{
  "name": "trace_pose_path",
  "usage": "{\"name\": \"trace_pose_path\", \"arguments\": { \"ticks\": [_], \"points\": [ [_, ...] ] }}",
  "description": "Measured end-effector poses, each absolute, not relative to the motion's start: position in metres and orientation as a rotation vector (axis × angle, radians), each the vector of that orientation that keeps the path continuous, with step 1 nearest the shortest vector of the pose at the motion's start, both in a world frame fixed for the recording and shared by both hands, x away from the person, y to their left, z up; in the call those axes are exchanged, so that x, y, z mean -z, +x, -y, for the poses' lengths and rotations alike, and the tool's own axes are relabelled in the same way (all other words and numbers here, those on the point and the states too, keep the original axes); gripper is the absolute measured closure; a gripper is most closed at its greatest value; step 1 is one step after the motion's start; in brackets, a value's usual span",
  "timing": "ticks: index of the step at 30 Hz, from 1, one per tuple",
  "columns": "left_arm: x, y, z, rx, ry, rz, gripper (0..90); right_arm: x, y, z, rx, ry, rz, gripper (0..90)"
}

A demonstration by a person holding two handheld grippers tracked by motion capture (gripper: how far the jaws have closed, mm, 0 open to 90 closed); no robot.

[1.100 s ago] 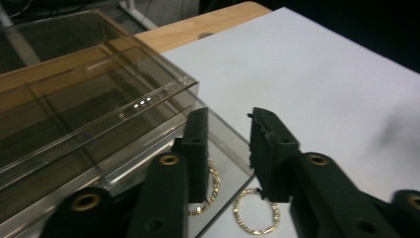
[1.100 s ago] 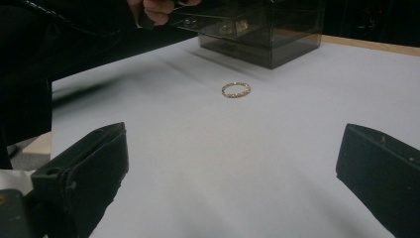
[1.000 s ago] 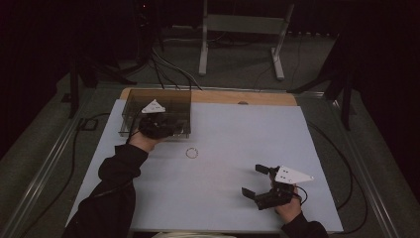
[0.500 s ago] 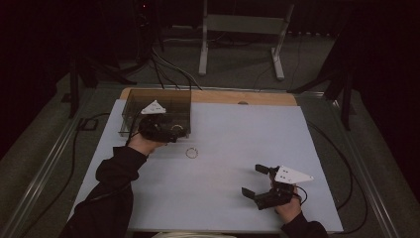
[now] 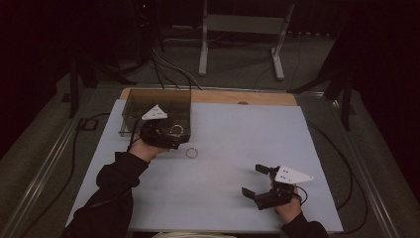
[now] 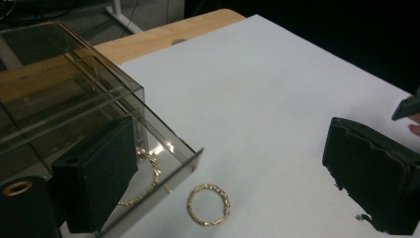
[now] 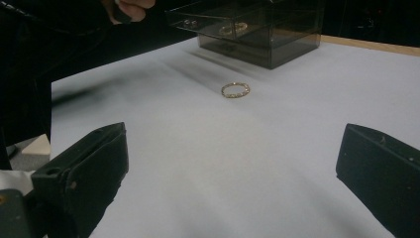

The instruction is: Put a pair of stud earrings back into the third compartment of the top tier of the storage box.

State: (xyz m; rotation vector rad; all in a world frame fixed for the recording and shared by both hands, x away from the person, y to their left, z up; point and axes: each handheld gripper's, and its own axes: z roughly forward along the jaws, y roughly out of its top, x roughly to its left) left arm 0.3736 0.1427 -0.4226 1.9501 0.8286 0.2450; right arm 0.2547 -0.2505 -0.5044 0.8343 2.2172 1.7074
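A smoked clear box (image 5: 156,106) stands at the table's far left with its low drawer (image 6: 173,163) pulled out. One gold ring (image 6: 144,173) lies in that drawer. A second gold ring (image 5: 192,152) (image 6: 208,204) (image 7: 236,89) lies on the white sheet just in front of it. My left gripper (image 5: 172,140) (image 6: 230,146) hovers at the drawer's front. Its jaws have just been opening and now stand wide apart, gripping nothing. My right gripper (image 5: 253,181) (image 7: 237,148) rests near the front right, open and empty, pointing toward the loose ring.
The white sheet (image 5: 223,129) covers most of the wooden table (image 5: 267,97). Cables trail off both sides, and a metal stand (image 5: 237,29) is behind the table. A sleeve (image 5: 111,188) lies across the front left.
My left gripper has drawn back a little from the box toward the near side and its jaws have spread. The right gripper has stayed still.
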Motion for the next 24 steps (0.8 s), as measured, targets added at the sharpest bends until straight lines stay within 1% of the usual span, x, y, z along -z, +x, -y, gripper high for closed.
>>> {"name": "trace_pose_path", "arguments": {
  "ticks": [10, 20, 21, 22, 24],
  "points": [
    [0.435, 0.354, -0.129, -0.186, 1.984, -0.766, 9.0, 0.504, 0.255, 0.250, -1.706, 0.833, -2.218, 0.0],
    [0.445, 0.345, -0.118, -0.171, 2.003, -0.732, 9.1, 0.504, 0.254, 0.251, -1.707, 0.830, -2.218, 0.0],
    [0.447, 0.345, -0.117, -0.168, 2.004, -0.730, 9.3, 0.504, 0.254, 0.251, -1.708, 0.830, -2.217, 0.0],
    [0.448, 0.344, -0.117, -0.167, 2.006, -0.725, 11.6, 0.504, 0.254, 0.251, -1.708, 0.830, -2.217, 0.0],
    [0.450, 0.344, -0.116, -0.171, 2.007, -0.724, 12.1, 0.504, 0.254, 0.251, -1.708, 0.829, -2.216, 0.0]
  ]
}}
